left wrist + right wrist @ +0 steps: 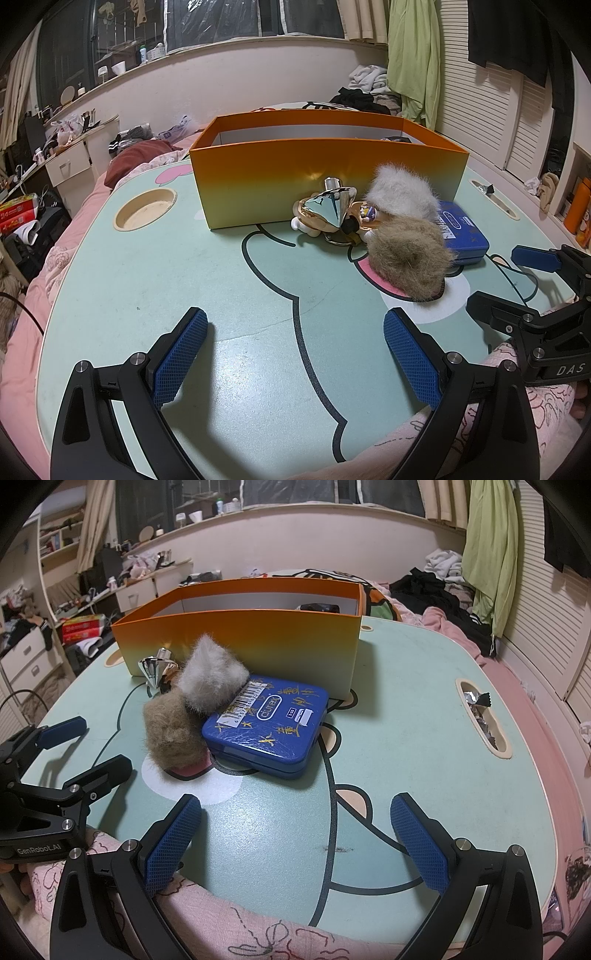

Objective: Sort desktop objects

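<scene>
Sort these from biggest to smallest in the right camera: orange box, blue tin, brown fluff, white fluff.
1. Orange box
2. Blue tin
3. Brown fluff and white fluff look about alike; brown sits nearer the camera, so no ranking.

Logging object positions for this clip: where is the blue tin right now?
The blue tin lies flat on the table just in front of the orange box, its left edge touching the brown fur ball and the white fur ball.
</scene>
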Demonstrator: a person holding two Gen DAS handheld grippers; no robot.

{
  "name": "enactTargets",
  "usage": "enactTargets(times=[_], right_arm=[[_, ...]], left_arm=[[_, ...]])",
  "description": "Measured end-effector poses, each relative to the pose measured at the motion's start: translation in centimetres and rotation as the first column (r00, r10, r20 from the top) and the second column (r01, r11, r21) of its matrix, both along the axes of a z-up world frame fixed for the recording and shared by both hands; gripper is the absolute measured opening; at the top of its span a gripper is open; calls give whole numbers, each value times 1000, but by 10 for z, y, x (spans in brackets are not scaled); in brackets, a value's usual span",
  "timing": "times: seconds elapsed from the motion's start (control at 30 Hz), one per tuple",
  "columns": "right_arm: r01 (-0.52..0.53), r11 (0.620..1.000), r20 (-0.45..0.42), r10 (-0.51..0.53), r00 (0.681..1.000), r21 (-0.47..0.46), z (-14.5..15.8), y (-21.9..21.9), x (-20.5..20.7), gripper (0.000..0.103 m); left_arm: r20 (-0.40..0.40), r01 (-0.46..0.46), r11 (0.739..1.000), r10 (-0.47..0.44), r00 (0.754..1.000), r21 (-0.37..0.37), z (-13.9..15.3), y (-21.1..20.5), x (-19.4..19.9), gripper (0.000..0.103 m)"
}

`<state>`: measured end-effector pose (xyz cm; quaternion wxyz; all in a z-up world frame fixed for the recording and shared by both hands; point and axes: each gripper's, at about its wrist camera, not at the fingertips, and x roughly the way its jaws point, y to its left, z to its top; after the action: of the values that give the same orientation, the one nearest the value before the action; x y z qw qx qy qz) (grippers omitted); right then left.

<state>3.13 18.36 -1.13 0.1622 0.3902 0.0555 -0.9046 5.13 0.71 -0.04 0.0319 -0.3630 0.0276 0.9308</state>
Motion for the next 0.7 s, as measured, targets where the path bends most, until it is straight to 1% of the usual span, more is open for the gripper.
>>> enactTargets(times=[0.57, 0.63, 0.7], right_arm=[[0, 1000, -1, 0, 1000, -2, 0, 0, 0, 103], [3, 1000, -7, -3, 1000, -22, 1, 1, -1, 103], [5, 997, -25, -7, 1000, -78, 4, 7, 1, 100]], left_arm=[[0, 0, 1000, 0, 1000, 0, 0, -1, 0, 96], [0, 0, 1000, 0, 1000, 0, 0, -1, 0, 96], [0, 0, 1000, 0, 1000, 1, 0, -1, 0, 96]])
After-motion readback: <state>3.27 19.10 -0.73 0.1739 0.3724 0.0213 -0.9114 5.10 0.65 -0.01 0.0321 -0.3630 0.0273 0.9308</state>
